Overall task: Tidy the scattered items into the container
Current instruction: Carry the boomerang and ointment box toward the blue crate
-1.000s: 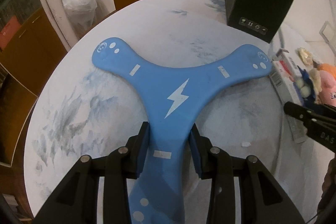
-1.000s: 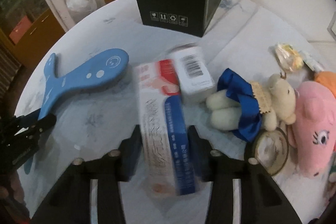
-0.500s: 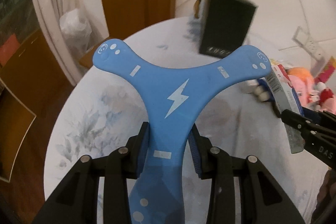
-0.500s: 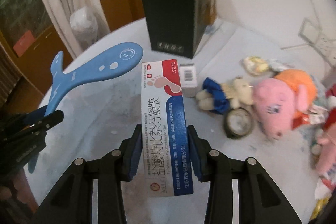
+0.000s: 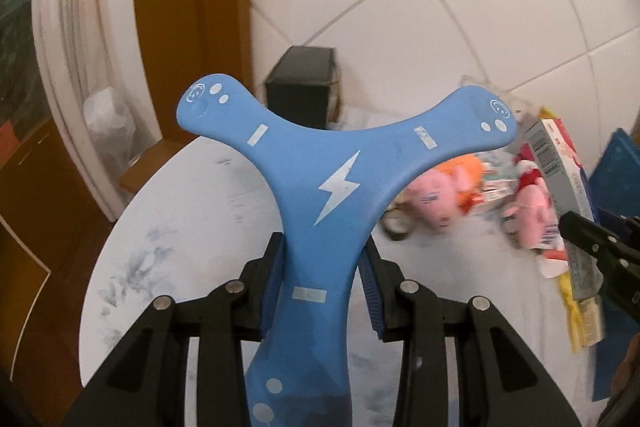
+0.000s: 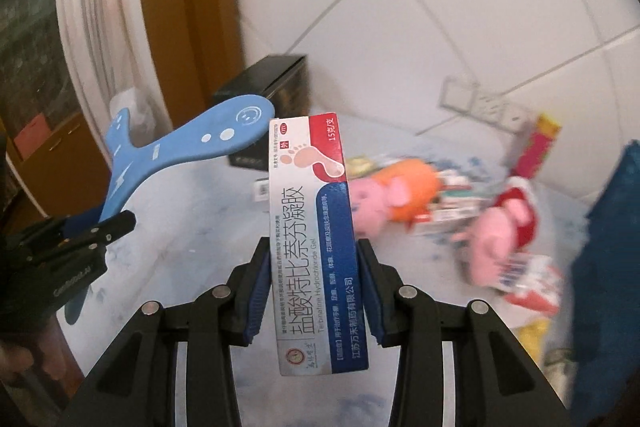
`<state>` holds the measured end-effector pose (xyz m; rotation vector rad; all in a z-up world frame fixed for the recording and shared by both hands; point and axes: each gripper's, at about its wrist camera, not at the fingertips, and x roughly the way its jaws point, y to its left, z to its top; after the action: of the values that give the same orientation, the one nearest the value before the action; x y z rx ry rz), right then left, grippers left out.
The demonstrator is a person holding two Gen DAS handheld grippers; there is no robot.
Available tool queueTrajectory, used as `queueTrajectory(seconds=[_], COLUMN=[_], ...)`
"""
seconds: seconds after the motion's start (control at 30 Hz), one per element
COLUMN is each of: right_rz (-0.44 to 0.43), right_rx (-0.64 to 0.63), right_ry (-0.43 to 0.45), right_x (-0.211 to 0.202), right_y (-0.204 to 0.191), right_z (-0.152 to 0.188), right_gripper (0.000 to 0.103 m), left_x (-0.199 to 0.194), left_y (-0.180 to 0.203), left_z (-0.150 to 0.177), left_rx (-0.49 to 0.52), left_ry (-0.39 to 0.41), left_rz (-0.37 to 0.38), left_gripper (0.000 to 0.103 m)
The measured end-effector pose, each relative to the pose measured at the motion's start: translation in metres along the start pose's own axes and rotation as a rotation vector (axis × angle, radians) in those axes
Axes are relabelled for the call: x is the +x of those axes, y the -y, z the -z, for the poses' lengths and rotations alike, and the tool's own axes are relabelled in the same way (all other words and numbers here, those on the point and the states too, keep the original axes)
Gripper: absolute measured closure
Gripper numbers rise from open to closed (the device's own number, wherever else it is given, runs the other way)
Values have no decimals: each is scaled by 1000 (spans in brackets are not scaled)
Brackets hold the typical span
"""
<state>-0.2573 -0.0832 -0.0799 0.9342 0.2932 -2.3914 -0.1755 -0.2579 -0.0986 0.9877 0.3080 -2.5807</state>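
Observation:
My left gripper (image 5: 322, 281) is shut on one arm of a blue three-armed boomerang (image 5: 340, 183) with a white lightning mark, held in the air above the round white table (image 5: 188, 227). My right gripper (image 6: 310, 285) is shut on a white, red and blue ointment box (image 6: 312, 227), held upright above the table. The boomerang (image 6: 176, 151) and left gripper (image 6: 72, 251) show at the left of the right wrist view. The box (image 5: 560, 171) and right gripper (image 5: 596, 243) show at the right of the left wrist view. A blue container edge (image 6: 604, 267) is at the far right.
A black box (image 5: 300, 87) stands at the table's back. Pink plush pigs (image 6: 384, 199) (image 6: 500, 231), small packets (image 6: 532, 287) and a round tin (image 5: 396, 225) lie scattered on the right half. A tiled wall is behind, a wooden door and curtain at left.
Both grippers have risen and tilted up with their loads. The table and black box look farther and lower, and more of the wall and the blue container edge has come into view.

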Motion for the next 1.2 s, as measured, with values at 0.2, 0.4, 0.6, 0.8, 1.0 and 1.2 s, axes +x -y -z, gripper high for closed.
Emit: queueTrajectory(seconds=[0.2, 0.4, 0.6, 0.8, 1.0, 1.2], right_rz=[109, 234, 329, 426, 518, 586], right_rx=[46, 121, 193, 272, 330, 365], right_ry=[68, 139, 193, 258, 296, 309], right_x=[-74, -147, -205, -265, -316, -375], right_y=[41, 75, 102, 148, 209, 290], right_z=[11, 21, 29, 45, 72, 112], right_gripper=[63, 63, 63, 63, 63, 63], left_x=[-36, -64, -94, -126, -158, -192], left_y=[57, 109, 153, 210, 294, 396], left_z=[-5, -15, -22, -25, -20, -4], left_rx=[54, 147, 213, 273, 321, 361], left_ry=[37, 66, 97, 146, 201, 232], left_rz=[93, 224, 330, 419, 497, 567], left_gripper=[67, 67, 67, 67, 67, 67])
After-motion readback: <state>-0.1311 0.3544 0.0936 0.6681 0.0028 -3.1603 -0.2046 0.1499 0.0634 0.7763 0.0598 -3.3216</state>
